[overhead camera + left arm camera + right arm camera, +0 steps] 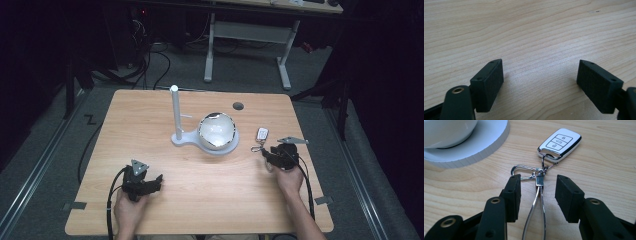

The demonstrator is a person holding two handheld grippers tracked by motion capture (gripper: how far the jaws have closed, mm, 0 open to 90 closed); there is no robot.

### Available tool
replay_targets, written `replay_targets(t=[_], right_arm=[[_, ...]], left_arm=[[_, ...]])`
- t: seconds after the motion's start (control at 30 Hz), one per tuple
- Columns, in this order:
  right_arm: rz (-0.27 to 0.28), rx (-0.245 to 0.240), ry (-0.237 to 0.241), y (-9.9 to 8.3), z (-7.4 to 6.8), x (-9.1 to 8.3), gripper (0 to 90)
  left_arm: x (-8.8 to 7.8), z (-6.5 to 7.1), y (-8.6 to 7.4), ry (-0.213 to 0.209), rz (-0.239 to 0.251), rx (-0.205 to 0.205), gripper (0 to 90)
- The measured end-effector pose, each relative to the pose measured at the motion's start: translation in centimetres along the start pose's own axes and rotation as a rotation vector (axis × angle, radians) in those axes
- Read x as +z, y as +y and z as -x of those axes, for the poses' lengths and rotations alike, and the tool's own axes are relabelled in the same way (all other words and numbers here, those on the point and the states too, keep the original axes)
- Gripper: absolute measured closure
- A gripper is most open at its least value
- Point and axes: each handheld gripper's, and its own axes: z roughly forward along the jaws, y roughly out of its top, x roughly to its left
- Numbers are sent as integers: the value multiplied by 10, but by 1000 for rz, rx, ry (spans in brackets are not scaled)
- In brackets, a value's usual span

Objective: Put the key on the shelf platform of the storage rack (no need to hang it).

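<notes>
Strap loop (pixel 537 205) sits nearest the lens in the right gripper view, lying flat on the worktop (pixel 599 170) and running up between the right hand-held gripper (pixel 537 195) jaws. Jaws are open, pads clear of the strap on both sides, nothing gripped yet.

Beyond the loop: metal clasp (pixel 539 180), carabiner (pixel 524 171) off to one side just in front of one jaw tip, then the key fob (pixel 560 143) lying face up, buttons showing. In the high view the fob (pixel 262 134) is on the worktop just ahead of the right hand-held gripper (pixel 267 152), near the white stand base (pixel 187 137) with the bowl (pixel 217 131) on it, but apart from it.

My read on the step: pick up the key set by the strap.
- Centre the strap between the pads before closing; it looks slightly nearer one pad.
- Grip just below the clasp, not on the carabiner; that one will likely pivot and slip.
- Keep jaw tips low at the worktop; the strap is thin and flat.
- Lift straight up; the fob will swing, so go slow, away from the stand base.

Left hand-held gripper (pixel 540 77) is parked over bare worktop, jaws wide open, empty. Leave it there.
</notes>
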Motion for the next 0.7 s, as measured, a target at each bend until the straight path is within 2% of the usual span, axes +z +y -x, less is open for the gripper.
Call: replay_targets(t=[0.23, 0.43, 0.57, 0.7], right_arm=[[-21, 2, -6, 6, 0, 13, 579], [-56, 6, -20, 4, 2, 22, 609], [-67, -6, -30, 2, 3, 25, 642], [-68, -38, -40, 1, 1, 24, 695]], left_arm=[[0, 0, 0, 0, 0, 0, 218], [0, 0, 0, 0, 0, 0, 218], [0, 0, 0, 0, 0, 0, 218], [0, 0, 0, 1, 1, 0, 218]])
